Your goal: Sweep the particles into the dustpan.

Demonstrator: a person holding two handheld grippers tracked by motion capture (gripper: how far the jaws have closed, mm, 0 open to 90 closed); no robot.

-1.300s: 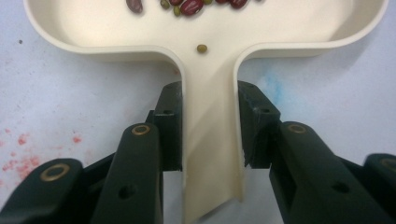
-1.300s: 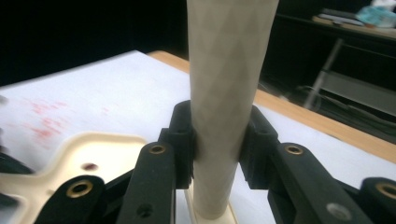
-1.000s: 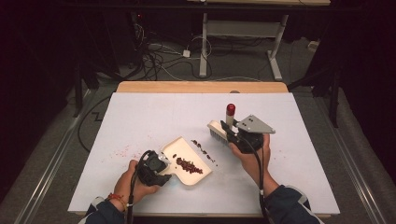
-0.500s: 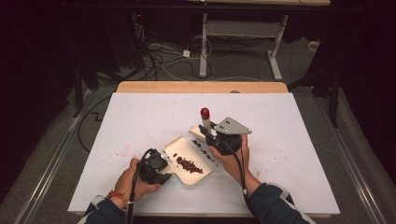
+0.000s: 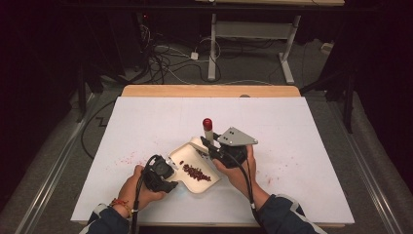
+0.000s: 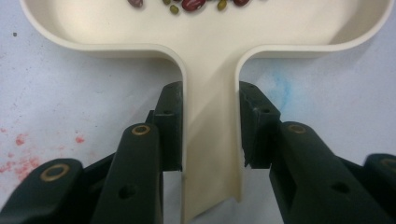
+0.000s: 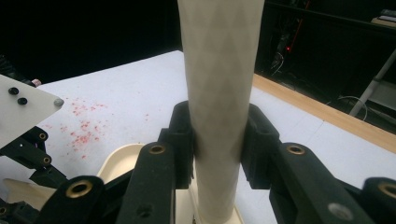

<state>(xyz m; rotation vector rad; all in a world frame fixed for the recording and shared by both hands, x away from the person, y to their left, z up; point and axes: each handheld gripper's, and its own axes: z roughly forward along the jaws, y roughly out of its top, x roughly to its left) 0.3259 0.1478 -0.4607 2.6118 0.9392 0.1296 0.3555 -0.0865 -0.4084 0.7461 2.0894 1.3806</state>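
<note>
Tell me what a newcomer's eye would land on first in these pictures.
First, the cream dustpan near the front of the white table, with dark red beans piled in it. The left tool clamps the dustpan's handle. Just behind the pan, the right tool grips the pale handle of a brush, whose red tip stands out above the table.
</note>
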